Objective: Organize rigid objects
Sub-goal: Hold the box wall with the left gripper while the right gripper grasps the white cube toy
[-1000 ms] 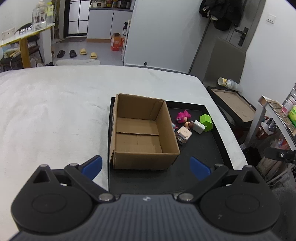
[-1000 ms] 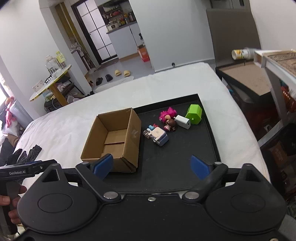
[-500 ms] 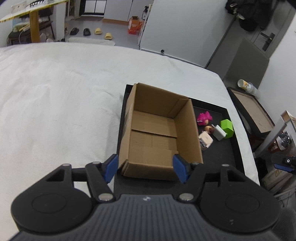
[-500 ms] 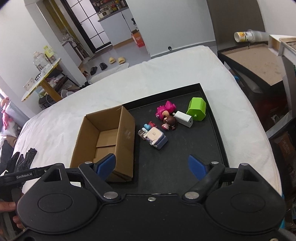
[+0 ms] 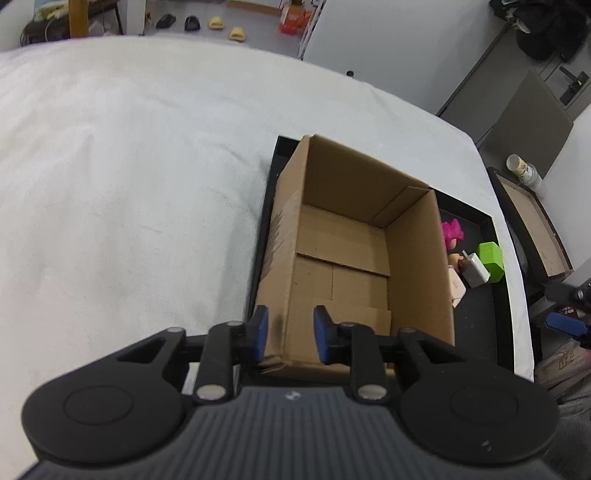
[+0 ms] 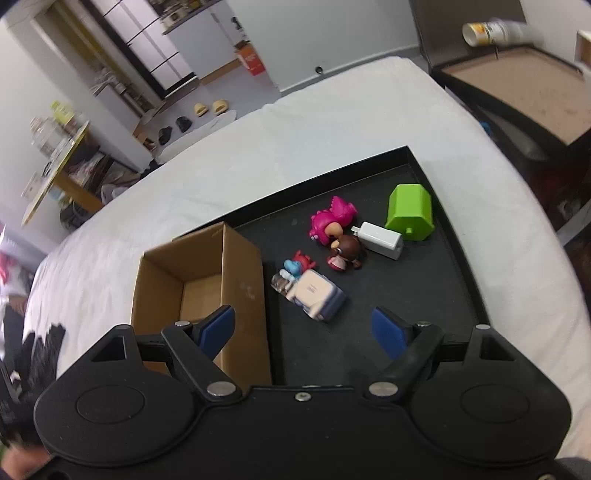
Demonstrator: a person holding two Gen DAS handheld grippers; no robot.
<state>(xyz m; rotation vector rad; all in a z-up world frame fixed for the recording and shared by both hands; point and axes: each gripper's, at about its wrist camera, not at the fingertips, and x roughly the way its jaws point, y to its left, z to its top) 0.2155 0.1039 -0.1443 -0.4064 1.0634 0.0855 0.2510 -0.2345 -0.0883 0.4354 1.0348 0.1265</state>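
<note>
An open, empty cardboard box (image 5: 351, 254) stands on the left part of a black tray (image 6: 424, 280); it also shows in the right wrist view (image 6: 207, 273). My left gripper (image 5: 288, 334) has narrowed around the box's near left corner, one finger on each side of the wall. To the box's right lie a pink-haired figure (image 6: 330, 221), a brown-haired figure (image 6: 345, 253), a white charger (image 6: 380, 240), a green block (image 6: 410, 212) and a pale case with small figures (image 6: 314, 293). My right gripper (image 6: 304, 332) is open and empty above the tray, near the case.
The tray lies on a white-covered table (image 5: 129, 166). The table's right edge drops to a dark side table (image 6: 517, 85) with a cup (image 6: 491, 31). Black gloves (image 6: 33, 354) lie at the far left.
My left gripper moved down and forward to the box's near left corner, and its fingers closed in from wide open. My right gripper moved closer to the toys and stayed open.
</note>
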